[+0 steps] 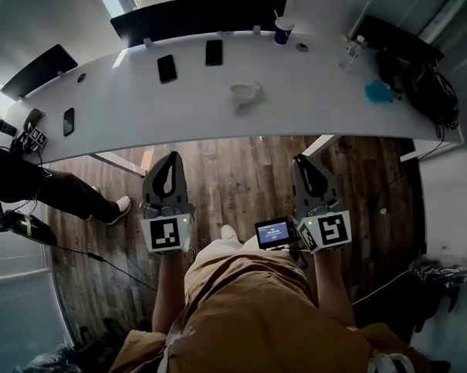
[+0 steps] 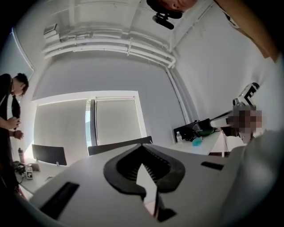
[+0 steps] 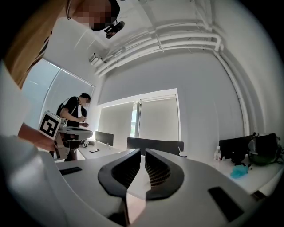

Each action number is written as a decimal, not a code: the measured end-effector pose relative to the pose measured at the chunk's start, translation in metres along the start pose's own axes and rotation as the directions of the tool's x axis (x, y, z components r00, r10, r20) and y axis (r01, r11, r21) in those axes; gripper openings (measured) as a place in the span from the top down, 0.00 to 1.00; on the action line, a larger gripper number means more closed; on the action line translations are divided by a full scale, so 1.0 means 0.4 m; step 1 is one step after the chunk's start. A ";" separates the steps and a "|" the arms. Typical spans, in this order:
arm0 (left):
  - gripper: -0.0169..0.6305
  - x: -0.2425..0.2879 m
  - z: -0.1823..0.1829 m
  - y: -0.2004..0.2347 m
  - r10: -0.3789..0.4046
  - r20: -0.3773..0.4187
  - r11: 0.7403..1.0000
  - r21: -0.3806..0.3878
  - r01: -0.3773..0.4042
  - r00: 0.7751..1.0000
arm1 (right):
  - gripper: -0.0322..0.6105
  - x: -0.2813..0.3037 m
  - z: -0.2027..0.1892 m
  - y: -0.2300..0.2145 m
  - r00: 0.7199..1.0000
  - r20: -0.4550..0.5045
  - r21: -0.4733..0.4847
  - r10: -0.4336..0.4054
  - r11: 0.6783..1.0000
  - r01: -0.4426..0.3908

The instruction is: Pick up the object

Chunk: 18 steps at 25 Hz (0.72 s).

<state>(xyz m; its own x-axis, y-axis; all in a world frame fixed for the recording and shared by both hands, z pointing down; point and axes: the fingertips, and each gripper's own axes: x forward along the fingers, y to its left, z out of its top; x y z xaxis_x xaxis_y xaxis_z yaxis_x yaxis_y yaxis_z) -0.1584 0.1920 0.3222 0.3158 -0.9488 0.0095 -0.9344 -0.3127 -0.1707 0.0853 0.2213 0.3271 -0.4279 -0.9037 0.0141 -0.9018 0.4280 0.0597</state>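
Note:
On the long white table, a pale crumpled thing lies near the middle, ahead of both grippers. My left gripper hangs over the wooden floor short of the table's near edge, shut with nothing in it. My right gripper is level with it to the right, also shut and empty. Seen from the left gripper, the ribbed pads meet at the tip. The right gripper view shows its jaws almost touching. Both gripper views point up at the wall and blinds, so the crumpled thing is hidden there.
Three dark phones, a cup, a bottle, a teal thing and a black bag lie on the table. A small screen sits beside my right gripper. A person stands at left; cables cross the floor.

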 end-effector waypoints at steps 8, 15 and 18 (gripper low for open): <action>0.97 0.112 -0.033 -0.035 -0.008 -0.029 1.000 -0.012 0.007 1.000 | 0.93 0.081 -0.035 -0.076 1.000 -0.006 0.025 0.015 1.000 -0.015; 0.97 0.256 -0.011 -0.032 0.031 -0.033 1.000 0.005 -0.030 0.999 | 0.93 0.179 -0.037 -0.191 0.999 0.015 0.036 0.029 0.999 -0.030; 0.97 0.290 -0.021 -0.048 0.037 -0.049 0.999 0.011 -0.036 0.998 | 0.93 0.204 -0.053 -0.238 0.999 0.011 0.054 0.037 0.998 -0.037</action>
<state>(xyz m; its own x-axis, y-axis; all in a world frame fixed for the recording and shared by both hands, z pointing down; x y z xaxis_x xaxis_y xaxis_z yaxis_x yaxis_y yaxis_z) -0.1053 0.0874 0.3347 0.2727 -0.9607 0.0518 -0.9433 -0.2775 -0.1819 0.1374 0.1064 0.3436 -0.4614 -0.8872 0.0051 -0.8871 0.4615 0.0054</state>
